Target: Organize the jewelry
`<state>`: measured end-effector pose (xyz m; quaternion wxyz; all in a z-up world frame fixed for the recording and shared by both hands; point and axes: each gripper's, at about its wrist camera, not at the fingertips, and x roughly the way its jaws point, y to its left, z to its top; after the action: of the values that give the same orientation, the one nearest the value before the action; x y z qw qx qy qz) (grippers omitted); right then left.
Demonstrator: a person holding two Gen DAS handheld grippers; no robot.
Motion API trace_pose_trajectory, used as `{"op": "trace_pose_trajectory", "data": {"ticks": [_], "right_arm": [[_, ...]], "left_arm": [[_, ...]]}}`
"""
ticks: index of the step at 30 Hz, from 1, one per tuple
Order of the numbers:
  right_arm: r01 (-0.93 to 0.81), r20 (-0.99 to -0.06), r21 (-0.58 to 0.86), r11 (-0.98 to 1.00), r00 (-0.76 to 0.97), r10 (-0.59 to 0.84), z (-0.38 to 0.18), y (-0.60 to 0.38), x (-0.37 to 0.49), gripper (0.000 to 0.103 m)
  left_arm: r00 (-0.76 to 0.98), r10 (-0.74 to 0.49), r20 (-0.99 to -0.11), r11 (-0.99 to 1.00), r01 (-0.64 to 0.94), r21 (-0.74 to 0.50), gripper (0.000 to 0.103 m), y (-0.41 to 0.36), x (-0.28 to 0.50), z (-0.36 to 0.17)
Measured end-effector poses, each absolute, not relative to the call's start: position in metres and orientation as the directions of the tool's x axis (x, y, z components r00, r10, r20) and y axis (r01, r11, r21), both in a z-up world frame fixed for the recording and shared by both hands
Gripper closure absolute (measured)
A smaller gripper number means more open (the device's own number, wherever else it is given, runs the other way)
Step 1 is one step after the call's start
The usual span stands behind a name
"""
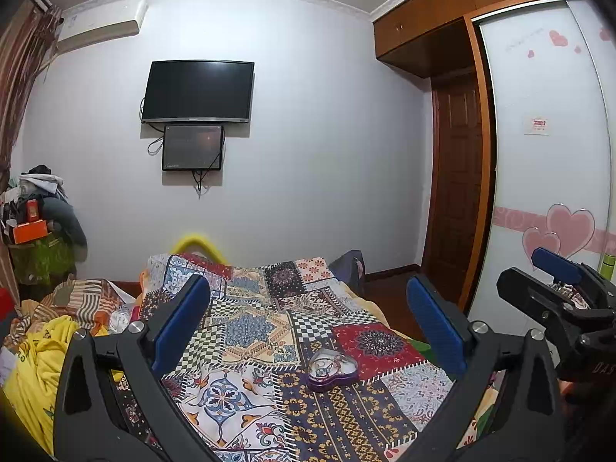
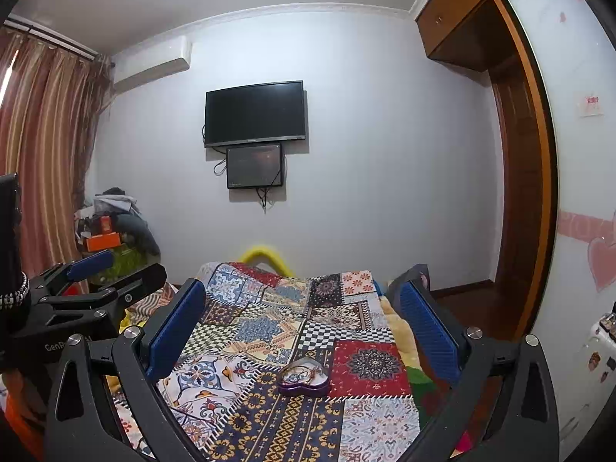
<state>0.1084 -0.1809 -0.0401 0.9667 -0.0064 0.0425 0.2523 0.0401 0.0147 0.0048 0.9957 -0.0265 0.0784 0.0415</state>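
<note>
A purple heart-shaped tin [image 1: 332, 374] lies open on the patchwork bedspread [image 1: 269, 327], with a bracelet-like piece of jewelry [image 1: 334, 362] inside it. It also shows in the right wrist view [image 2: 304, 379]. My left gripper [image 1: 308, 308] is open and empty, held above the bed behind the tin. My right gripper [image 2: 304, 315] is open and empty, also above the bed. The right gripper shows at the right edge of the left wrist view [image 1: 558, 288]; the left gripper shows at the left in the right wrist view [image 2: 96, 277].
Yellow clothing [image 1: 42, 362] and striped fabric [image 1: 77, 300] lie at the bed's left. A cluttered pile with an orange box [image 1: 30, 231] stands in the left corner. A TV [image 1: 198, 92] hangs on the far wall. A wardrobe with heart stickers [image 1: 546, 192] stands at right.
</note>
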Motion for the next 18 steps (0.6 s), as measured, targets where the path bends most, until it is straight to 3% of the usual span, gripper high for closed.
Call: {"op": "trace_pose_trajectory", "data": {"ticks": [18], "right_arm": [[-0.492, -0.095, 0.014, 0.87, 0.866, 0.491, -0.0416, -0.1805, 0.1097, 0.003]], "left_arm": [[0.985, 0.059, -0.163, 0.996, -0.069, -0.056, 0.0, 0.0154, 0.0406, 0.0045]]}}
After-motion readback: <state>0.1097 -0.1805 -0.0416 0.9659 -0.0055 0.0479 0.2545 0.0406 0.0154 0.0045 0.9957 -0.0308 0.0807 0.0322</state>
